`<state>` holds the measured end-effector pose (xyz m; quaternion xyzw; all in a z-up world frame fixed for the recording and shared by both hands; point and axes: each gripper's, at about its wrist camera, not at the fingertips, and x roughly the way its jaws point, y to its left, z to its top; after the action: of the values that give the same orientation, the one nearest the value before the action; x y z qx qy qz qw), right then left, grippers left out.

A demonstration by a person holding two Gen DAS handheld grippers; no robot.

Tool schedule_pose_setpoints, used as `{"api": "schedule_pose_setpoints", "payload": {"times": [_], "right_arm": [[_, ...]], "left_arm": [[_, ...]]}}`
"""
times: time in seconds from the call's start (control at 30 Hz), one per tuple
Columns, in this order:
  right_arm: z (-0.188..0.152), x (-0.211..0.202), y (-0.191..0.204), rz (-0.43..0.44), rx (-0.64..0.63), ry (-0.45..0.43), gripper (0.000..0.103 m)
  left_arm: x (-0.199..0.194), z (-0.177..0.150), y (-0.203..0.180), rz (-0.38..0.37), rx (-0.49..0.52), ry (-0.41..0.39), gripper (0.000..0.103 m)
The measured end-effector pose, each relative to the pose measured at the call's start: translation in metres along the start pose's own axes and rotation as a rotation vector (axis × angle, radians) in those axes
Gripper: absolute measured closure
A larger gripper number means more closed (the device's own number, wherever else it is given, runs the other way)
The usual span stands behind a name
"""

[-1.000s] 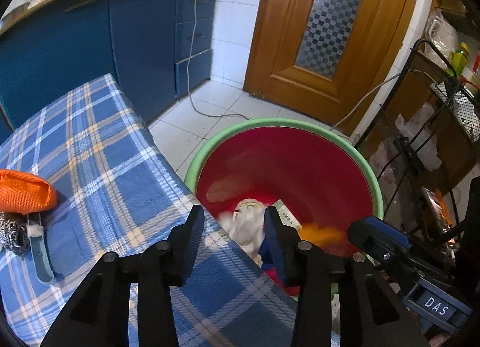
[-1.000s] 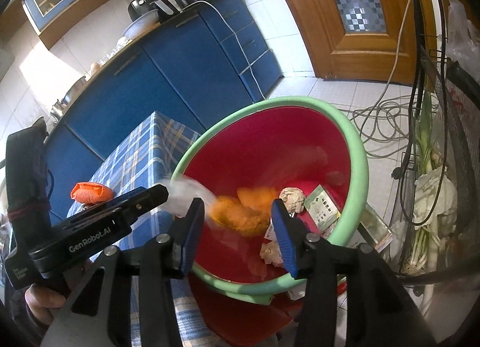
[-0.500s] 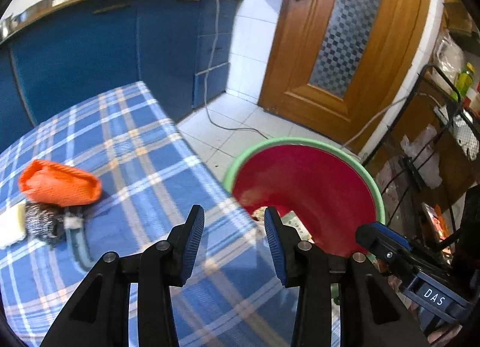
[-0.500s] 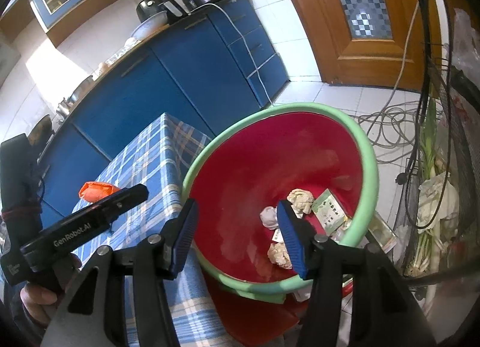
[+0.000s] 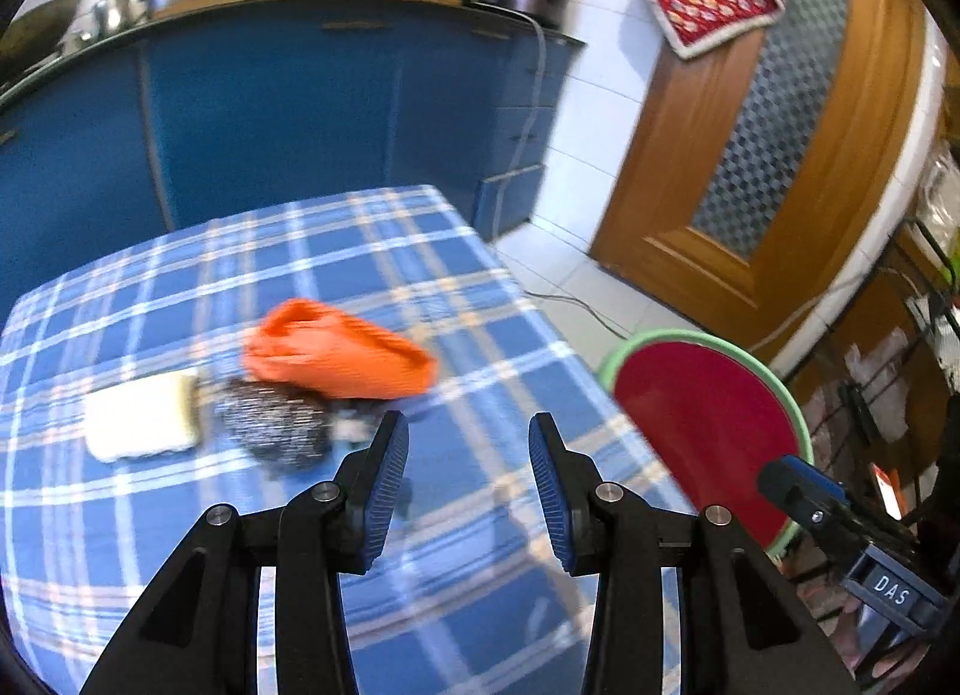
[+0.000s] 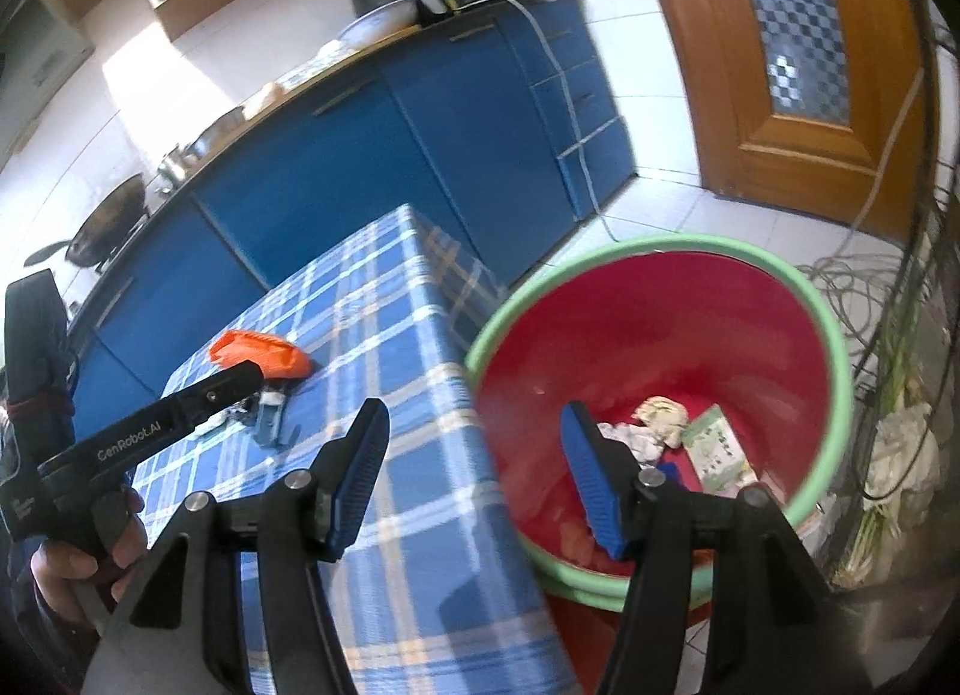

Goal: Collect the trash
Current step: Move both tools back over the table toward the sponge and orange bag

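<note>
My left gripper is open and empty above the blue plaid table. Just beyond its left finger lie an orange cloth, a steel scourer and a white sponge. A red basin with a green rim stands beside the table and holds crumpled paper and a green packet. My right gripper hangs over the table's edge and the basin's rim; its jaws are opening with nothing between them. The orange cloth and left gripper body show at left.
Blue kitchen cabinets with pots on top run behind the table. A wooden door stands at the right. Cables lie on the tiled floor near a wire rack. A small blue-handled tool lies by the cloth.
Both grippers let their trash fall into the basin and drew back from it toward the table. The left one swung left, bringing the cloth, scourer and sponge into view. The right jaws widened.
</note>
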<state>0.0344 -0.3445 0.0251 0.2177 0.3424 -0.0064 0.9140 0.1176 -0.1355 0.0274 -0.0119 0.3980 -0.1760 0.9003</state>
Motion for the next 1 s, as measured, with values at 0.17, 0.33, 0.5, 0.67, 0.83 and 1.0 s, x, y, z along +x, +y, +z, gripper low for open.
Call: {"api": "schedule_pose_setpoints", "payload": {"times": [0.17,0.33,0.5,0.67,0.83,1.0], "right_arm": [[0.004,0.011,0.028,0.032,-0.054,0.018,0.041],[0.006,0.023,0.053,0.063,-0.111,0.038,0.039],[0.011,0.043,0.080,0.093,-0.168,0.070,0.038],[0.015,0.064,0.105,0.117,-0.228,0.100,0.035],[0.019,0.087,0.125,0.129,-0.275,0.128,0.034],[0.024,0.110,0.143,0.138,-0.320,0.148,0.033]], "left_arm": [[-0.011,-0.003,0.035,0.047,-0.062,-0.012,0.060],[-0.015,-0.008,0.070,0.099,-0.133,0.000,0.060],[-0.016,-0.012,0.104,0.137,-0.208,0.016,0.060],[-0.011,-0.015,0.129,0.178,-0.253,0.043,0.060],[-0.005,-0.017,0.153,0.204,-0.291,0.062,0.060],[0.003,-0.015,0.173,0.244,-0.313,0.086,0.060]]}}
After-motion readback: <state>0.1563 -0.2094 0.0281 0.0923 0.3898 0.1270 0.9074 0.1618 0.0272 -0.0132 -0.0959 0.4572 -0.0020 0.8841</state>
